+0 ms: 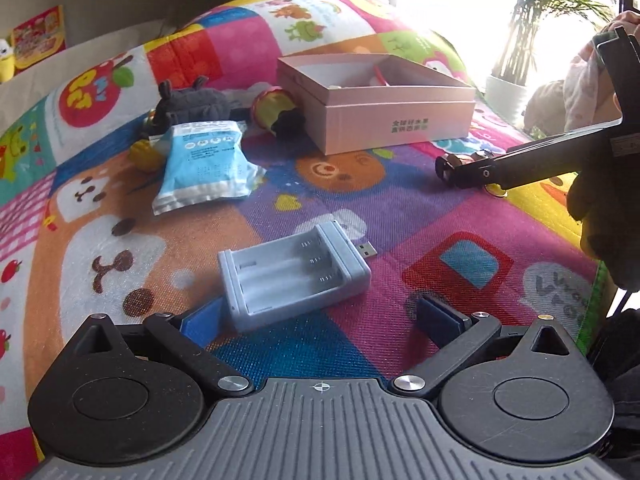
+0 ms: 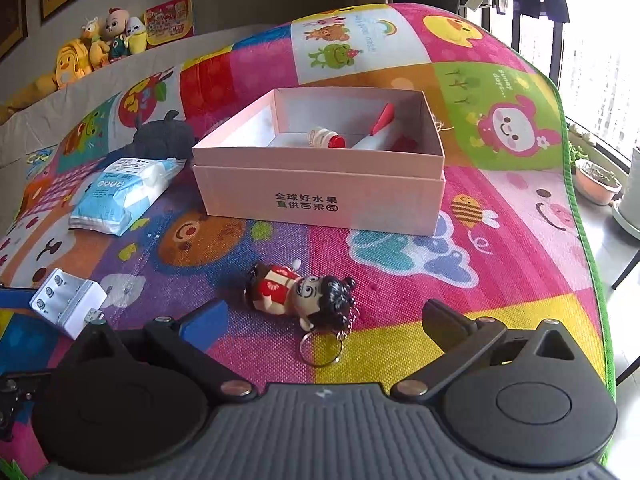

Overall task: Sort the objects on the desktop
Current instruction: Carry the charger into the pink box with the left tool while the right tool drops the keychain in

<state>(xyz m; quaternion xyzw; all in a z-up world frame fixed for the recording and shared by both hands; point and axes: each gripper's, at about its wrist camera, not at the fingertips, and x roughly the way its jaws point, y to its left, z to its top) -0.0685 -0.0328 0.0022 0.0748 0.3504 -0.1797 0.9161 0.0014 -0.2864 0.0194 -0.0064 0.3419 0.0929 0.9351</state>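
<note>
A grey battery charger [image 1: 294, 270] with a USB plug lies on the colourful mat, between the wide-open fingers of my left gripper [image 1: 320, 320], near the left fingertip. It also shows in the right wrist view [image 2: 68, 302]. A doll keychain [image 2: 304, 296] with black hair and a red dress lies just ahead of my open right gripper [image 2: 328, 320]. The right gripper also shows in the left wrist view [image 1: 472, 168]. A pink open box [image 2: 320, 196] stands beyond, holding a small bottle [image 2: 326, 138] and a red-tipped tube [image 2: 376, 132].
A blue-white pouch [image 1: 204, 164] lies left of the box, with a dark plush toy [image 1: 192, 104] and a red-yellow roll [image 1: 276, 108] behind it. The mat's edge [image 2: 588, 240] drops off at the right. Potted plants [image 2: 598, 180] stand beyond it.
</note>
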